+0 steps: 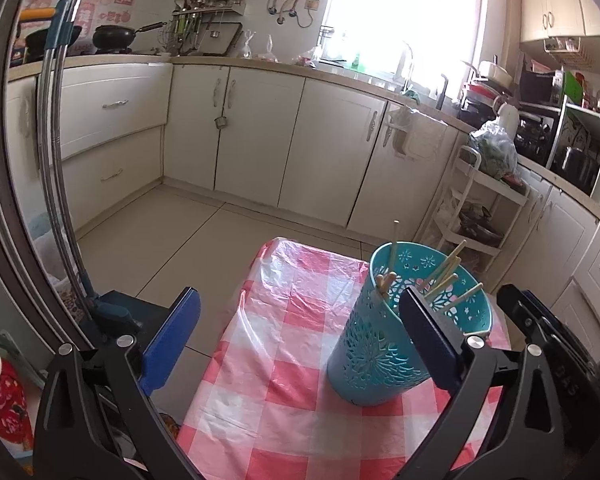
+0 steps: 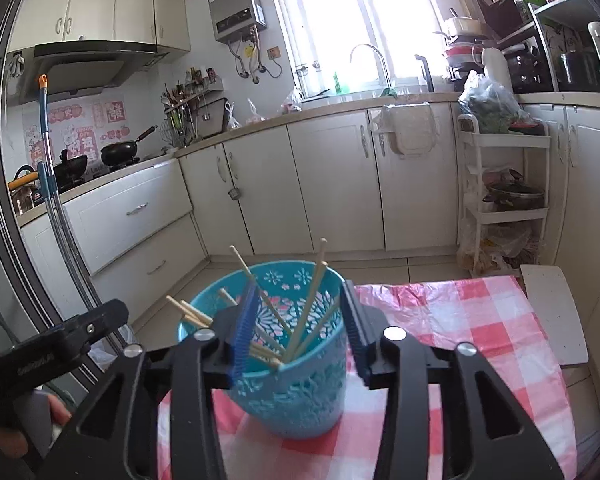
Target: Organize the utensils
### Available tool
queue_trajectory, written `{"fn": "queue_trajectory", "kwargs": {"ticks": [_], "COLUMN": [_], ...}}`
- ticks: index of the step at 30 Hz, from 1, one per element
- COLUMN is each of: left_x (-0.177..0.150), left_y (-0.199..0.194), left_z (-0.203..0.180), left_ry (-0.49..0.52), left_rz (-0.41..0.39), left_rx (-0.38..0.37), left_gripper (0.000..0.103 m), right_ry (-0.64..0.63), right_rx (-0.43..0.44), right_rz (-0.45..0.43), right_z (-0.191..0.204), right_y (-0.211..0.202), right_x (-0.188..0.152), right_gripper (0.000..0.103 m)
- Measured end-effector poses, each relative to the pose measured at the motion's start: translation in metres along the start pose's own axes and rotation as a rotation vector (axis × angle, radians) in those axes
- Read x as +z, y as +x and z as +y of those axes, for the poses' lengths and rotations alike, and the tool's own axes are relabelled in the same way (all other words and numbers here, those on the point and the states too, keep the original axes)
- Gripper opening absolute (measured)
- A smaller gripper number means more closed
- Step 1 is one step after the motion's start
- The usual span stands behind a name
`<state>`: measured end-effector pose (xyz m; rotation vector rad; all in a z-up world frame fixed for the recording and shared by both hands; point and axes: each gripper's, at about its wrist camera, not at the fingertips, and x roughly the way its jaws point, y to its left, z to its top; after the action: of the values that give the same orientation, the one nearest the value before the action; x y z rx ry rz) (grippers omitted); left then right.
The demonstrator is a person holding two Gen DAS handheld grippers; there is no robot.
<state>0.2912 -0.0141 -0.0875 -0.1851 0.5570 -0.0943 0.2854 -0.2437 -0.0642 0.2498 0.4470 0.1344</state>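
Kitchen cupboards stand behind a checked tablecloth (image 2: 460, 320). Right gripper (image 2: 300, 320) hangs partly open, holding nothing, right over the blue holder (image 2: 300, 392), where chopsticks (image 2: 306, 316) stand nearly upright. Left gripper (image 1: 300, 328), wide open and empty, waits beside the holder.

That teal holder (image 2: 300, 380) looks like cut-out matt plastic, the chopsticks (image 2: 310, 312) pale wood, and the checked table cover (image 1: 284, 320) glossy crinkly plastic film.

Home kitchen: cream base cabinets (image 2: 332, 184) under an L-shaped countertop (image 2: 340, 110), woks on a stove (image 2: 118, 151), range hood (image 2: 84, 68), sink faucet (image 2: 370, 60), wall-mounted water heater (image 2: 236, 6), utensil rack (image 1: 204, 10).
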Motion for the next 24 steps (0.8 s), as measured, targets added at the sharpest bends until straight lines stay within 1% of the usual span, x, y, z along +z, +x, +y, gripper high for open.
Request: {"fn": "queue_trajectory", "kwargs": {"ticks": [1,3,4,6,9,13,16,19,22,24], "left_x": [0.001,0.002,0.002,-0.001,-0.008,-0.014,-0.014,-0.017,-0.019,-0.023], "left_y": [0.000,-0.006,-0.012,-0.029,-0.056,-0.097,-0.133,-0.167,-0.194,-0.210], "left_z": [-0.005,-0.013,-0.016,-0.023,-0.032,-0.037,-0.035,-0.035,-0.033,-0.030], "left_ry": [0.026,0.063,0.074,0.098,0.148,0.174,0.179,0.204,0.227,0.235], "left_rz": [0.020,0.051,0.055,0.056,0.060,0.057,0.018,-0.018,-0.013,-0.011], "left_rx": [-0.003,0.000,0.010,0.020,0.037,0.058,0.068,0.089,0.077,0.081], "left_gripper": [0.096,0.096,0.096,0.096,0.096,0.096,0.096,0.096,0.096,0.096], "right_ry": [0.005,0.010,0.014,0.028,0.052,0.066,0.060,0.042,0.024,0.016], "right_rx": [-0.014,-0.031,-0.038,-0.051,-0.050,-0.037,-0.020,-0.007,0.002,0.018], "right_rz": [0.016,0.049,0.065,0.098,0.142,0.161,0.158,0.154,0.154,0.148], "right_z": [-0.003,-0.008,-0.010,-0.015,-0.016,-0.009,0.001,0.014,0.027,0.035], "right_y": [-0.007,-0.020,-0.027,-0.040,-0.058,-0.088,-0.113,-0.135,-0.159,-0.175], "right_x": [-0.002,-0.004,-0.005,-0.005,-0.004,-0.005,-0.004,-0.002,-0.001,-0.002], "right_gripper": [0.063,0.074,0.077,0.086,0.091,0.095,0.096,0.096,0.096,0.096]}}
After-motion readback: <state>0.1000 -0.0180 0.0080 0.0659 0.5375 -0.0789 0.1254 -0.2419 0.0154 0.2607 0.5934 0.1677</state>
